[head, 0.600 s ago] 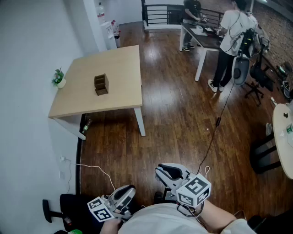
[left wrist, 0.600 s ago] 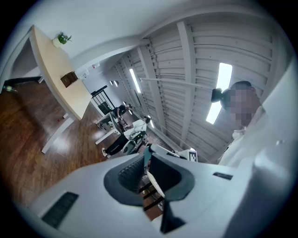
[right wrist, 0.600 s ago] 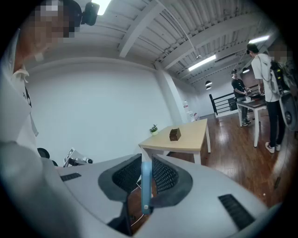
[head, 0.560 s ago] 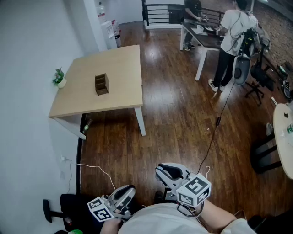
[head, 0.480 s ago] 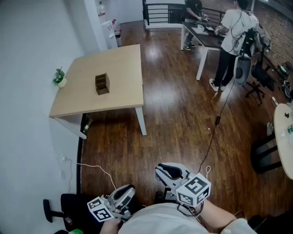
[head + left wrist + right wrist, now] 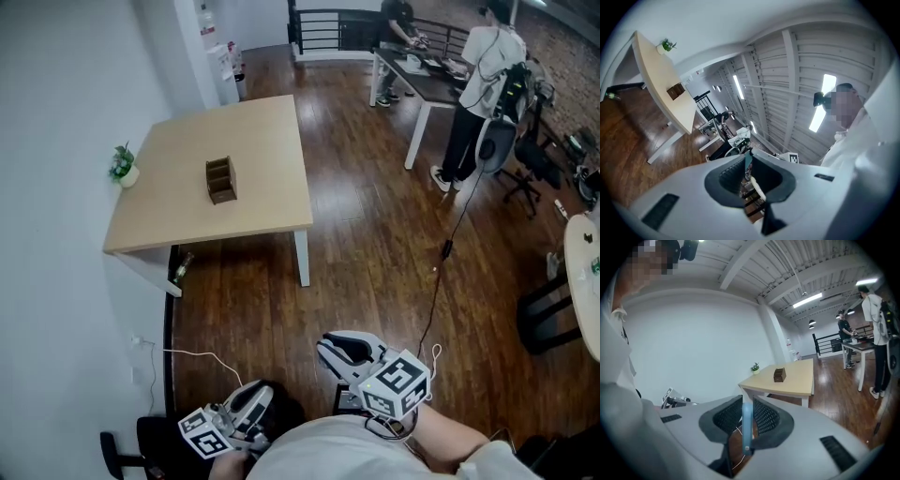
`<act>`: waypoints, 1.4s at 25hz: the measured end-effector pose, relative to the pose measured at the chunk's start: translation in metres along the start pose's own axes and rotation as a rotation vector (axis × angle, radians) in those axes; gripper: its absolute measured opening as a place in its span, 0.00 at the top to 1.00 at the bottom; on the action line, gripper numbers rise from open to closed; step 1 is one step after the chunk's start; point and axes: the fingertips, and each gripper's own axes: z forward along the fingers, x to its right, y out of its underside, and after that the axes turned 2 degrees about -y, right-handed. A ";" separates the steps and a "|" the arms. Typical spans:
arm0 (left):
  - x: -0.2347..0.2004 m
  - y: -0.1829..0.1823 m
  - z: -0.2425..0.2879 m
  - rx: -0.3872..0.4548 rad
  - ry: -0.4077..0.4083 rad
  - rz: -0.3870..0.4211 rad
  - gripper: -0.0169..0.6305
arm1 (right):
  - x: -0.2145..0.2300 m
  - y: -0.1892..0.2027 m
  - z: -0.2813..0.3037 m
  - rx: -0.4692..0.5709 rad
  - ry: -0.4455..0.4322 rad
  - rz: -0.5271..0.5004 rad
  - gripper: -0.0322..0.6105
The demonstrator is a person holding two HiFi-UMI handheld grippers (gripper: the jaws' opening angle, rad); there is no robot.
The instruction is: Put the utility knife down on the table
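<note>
The light-wood table stands well ahead of me across the dark wood floor, with a small brown wooden box on it. My right gripper is low in the head view, near my body. In the right gripper view its jaws are shut on the thin blue utility knife, held edge-on, with the table and box far beyond it. My left gripper hangs at the lower left. Its fingertips meet with nothing between them.
A small potted plant sits at the table's left edge by the white wall. A black cable runs over the floor to my right, a white one to my left. People stand at a dark desk at the back.
The table and box have slid slightly down and right in the head view. Both grippers keep their pose near my body, and the knife stays gripped.
</note>
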 end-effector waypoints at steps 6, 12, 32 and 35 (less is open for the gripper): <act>-0.035 -0.062 -0.027 -0.002 0.030 0.008 0.91 | -0.009 -0.025 0.068 -0.021 0.034 -0.029 0.84; -0.064 -0.094 -0.065 0.017 0.030 -0.012 0.91 | -0.025 -0.050 0.117 -0.011 0.054 -0.060 0.84; -0.153 -0.186 -0.067 0.141 -0.161 -0.025 0.91 | 0.072 -0.122 0.286 -0.010 -0.055 -0.111 0.84; -0.168 -0.204 -0.055 0.168 -0.220 -0.021 0.91 | 0.109 -0.135 0.327 -0.026 -0.084 -0.154 0.84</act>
